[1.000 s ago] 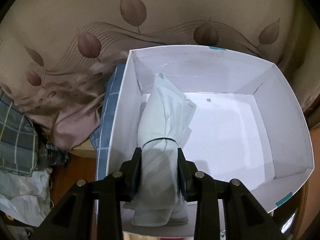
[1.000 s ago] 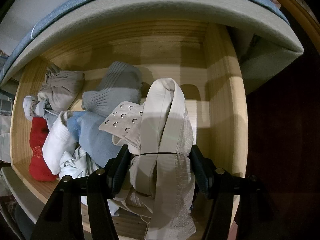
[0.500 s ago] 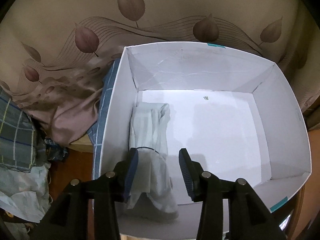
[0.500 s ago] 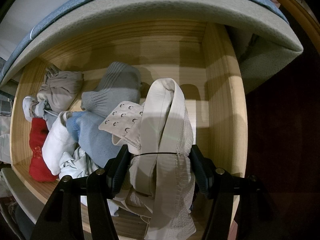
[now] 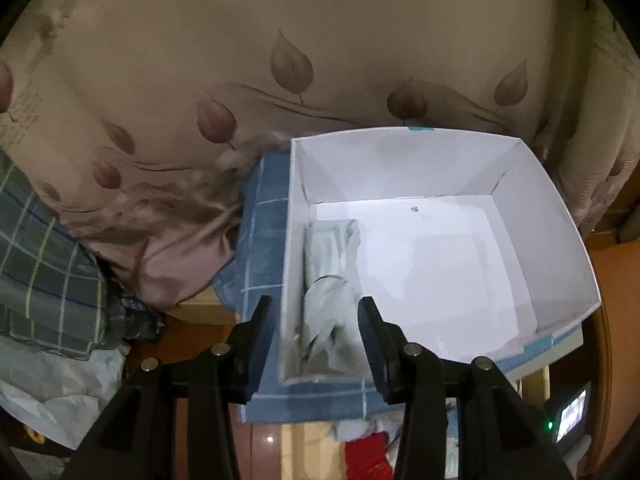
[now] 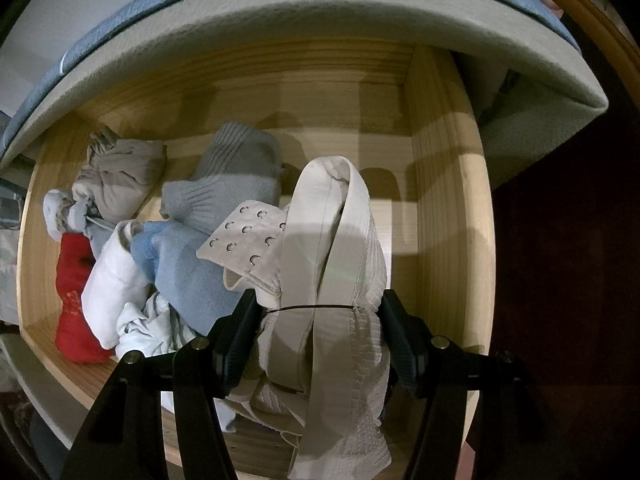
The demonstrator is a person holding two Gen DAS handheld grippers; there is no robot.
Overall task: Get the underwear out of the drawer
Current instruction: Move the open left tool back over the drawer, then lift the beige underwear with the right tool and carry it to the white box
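Beige bundle (image 6: 320,280) clamped in right gripper (image 6: 318,336) at lower centre, above wooden drawer (image 6: 444,216): lift straight up, clear of neighbouring socks; left gripper (image 5: 316,340), open, hangs over pale bundle (image 5: 330,280) in white box (image 5: 440,272).

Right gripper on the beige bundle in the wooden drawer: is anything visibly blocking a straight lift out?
Nothing visible does. The right gripper is shut on the beige banded underwear bundle, which sits atop the pile by the wooden drawer's right wall. A grey padded edge overhangs only the drawer's back.
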